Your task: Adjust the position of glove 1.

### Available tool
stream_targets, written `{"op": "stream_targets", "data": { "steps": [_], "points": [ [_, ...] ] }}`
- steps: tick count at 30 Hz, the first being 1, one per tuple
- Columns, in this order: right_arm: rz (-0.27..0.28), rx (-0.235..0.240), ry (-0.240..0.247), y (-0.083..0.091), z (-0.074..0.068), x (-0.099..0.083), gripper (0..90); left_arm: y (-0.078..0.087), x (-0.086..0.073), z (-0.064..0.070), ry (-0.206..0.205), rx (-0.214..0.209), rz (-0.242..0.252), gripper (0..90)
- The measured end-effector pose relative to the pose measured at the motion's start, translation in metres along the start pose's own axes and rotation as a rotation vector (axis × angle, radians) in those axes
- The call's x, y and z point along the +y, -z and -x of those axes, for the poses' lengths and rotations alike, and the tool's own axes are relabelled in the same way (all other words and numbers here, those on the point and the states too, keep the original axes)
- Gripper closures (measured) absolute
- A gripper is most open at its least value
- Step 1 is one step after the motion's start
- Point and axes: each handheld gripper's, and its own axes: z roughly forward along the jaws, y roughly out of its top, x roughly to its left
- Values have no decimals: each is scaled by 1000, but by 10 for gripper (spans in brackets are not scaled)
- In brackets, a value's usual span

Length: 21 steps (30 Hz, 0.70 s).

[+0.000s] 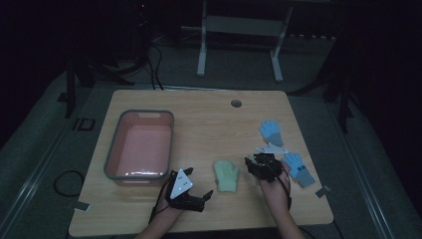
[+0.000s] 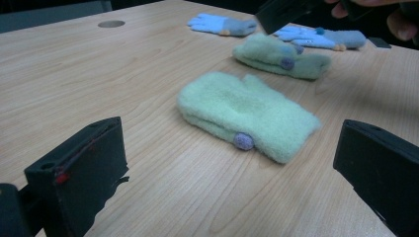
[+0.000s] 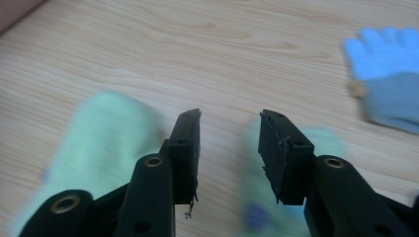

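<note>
Two pale green mittens lie on the wooden table (image 1: 209, 124). The nearer mitten (image 1: 226, 175) (image 2: 247, 113) (image 3: 99, 143) lies flat just ahead of my left gripper (image 1: 205, 195) (image 2: 232, 168), whose jaws stand wide open and empty. The second mitten (image 2: 281, 54) (image 3: 323, 140) lies beyond it, under my right gripper (image 1: 250, 163) (image 3: 230, 116). That gripper is open with bare wood showing between its jaws. It hovers low over the mitten's edge, and the view is blurred.
A pink bin (image 1: 141, 144) with a grey rim stands at the left, nothing inside. Two blue gloves with grey cuffs (image 1: 271, 130) (image 1: 298, 169) lie at the right, near the table's right edge. A round cable hole (image 1: 236, 103) marks the far side.
</note>
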Motion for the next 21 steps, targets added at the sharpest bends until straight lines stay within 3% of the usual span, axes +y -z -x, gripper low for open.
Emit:
{"op": "stream_targets", "data": {
  "steps": [2, 3, 6, 12, 19, 21],
  "points": [
    [-15, -10, 9, 4, 19, -5, 603, 0, 0, 0, 2, 0, 0, 2],
    [-15, -10, 9, 4, 19, -5, 603, 0, 0, 0, 3, 0, 0, 2],
    [-35, 15, 53, 5, 37, -14, 600, 0, 0, 0, 4, 2, 0, 2],
    [-49, 41, 72, 0, 50, -25, 605, 0, 0, -1, 12, 3, -3, 2],
    [-67, 70, 88, -20, 58, -34, 590, -1, 0, -1, 11, 1, -7, 2],
    [-34, 75, 99, -23, 58, -40, 594, -1, 0, -1, 11, 0, -9, 2]
  ]
}}
